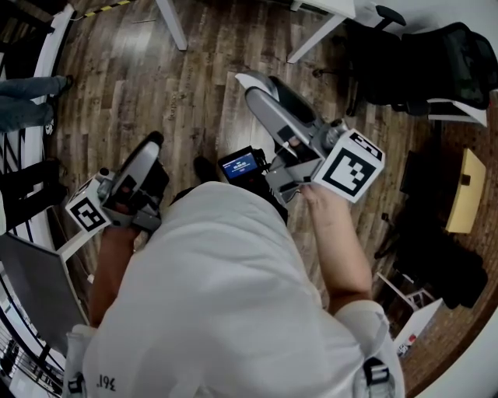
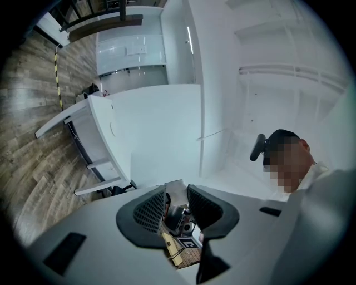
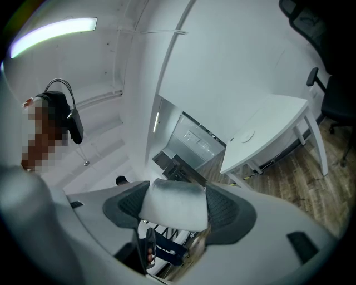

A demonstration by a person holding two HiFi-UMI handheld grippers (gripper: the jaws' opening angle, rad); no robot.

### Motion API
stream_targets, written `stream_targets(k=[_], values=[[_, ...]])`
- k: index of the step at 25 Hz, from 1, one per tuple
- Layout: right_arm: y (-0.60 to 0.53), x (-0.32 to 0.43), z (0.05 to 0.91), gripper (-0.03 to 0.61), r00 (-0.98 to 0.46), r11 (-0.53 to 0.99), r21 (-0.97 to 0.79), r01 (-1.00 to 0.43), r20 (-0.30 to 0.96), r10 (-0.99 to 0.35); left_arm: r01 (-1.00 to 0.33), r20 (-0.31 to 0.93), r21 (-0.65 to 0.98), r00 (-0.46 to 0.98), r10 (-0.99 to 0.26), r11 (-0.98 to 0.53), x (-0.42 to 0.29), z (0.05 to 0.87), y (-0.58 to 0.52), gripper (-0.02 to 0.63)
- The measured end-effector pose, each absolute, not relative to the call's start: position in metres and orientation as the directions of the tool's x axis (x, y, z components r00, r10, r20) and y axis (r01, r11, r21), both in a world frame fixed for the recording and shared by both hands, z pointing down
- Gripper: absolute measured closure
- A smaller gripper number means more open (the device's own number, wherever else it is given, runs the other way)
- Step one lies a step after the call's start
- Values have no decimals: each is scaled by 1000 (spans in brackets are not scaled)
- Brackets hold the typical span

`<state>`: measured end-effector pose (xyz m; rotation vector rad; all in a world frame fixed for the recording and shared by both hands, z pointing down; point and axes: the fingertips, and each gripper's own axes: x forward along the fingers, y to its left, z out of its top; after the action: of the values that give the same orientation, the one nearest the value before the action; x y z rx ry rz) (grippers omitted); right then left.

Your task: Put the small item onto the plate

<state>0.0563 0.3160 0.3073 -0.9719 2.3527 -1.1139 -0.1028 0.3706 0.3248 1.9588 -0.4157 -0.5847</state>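
No plate shows in any view. My right gripper [image 1: 250, 82] [image 3: 175, 195] is held level above the wooden floor. A pale white block [image 3: 173, 205] fills the gap between its wide-set jaws, and both pads touch it. My left gripper [image 1: 152, 141] [image 2: 176, 193] is raised at the left, its jaws a narrow gap apart. A small pale piece [image 2: 174, 191] sits at that gap's top. Whether the pads press on it I cannot tell.
I stand on a wooden floor [image 1: 202, 85]. White table legs [image 1: 175, 23] and a black office chair [image 1: 420, 54] are ahead. A person's legs [image 1: 27, 101] are at the far left. A white desk [image 3: 267, 125] [image 2: 83, 111] stands by the white wall.
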Motion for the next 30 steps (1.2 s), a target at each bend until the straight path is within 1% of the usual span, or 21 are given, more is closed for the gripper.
stream_targets(k=[5, 11, 16, 23, 30], values=[[317, 22, 307, 274, -687, 443, -776, -450, -16, -726, -30, -213, 904, 834, -509, -427, -138, 333, 371, 486], [325, 13, 309, 273, -652, 417, -760, -499, 12, -758, 14, -233, 906, 852, -468, -424, -147, 335, 373, 486], [326, 9, 306, 273, -630, 393, -764, -511, 23, -776, 29, -227, 911, 868, -441, -412, -152, 341, 371, 486], [308, 15, 309, 275, -621, 382, -769, -513, 27, -783, 36, -219, 915, 881, -419, -403, -142, 345, 354, 486], [262, 31, 322, 274, -636, 382, -787, -485, 17, -771, -3, -197, 914, 871, -451, -406, -132, 349, 311, 486]])
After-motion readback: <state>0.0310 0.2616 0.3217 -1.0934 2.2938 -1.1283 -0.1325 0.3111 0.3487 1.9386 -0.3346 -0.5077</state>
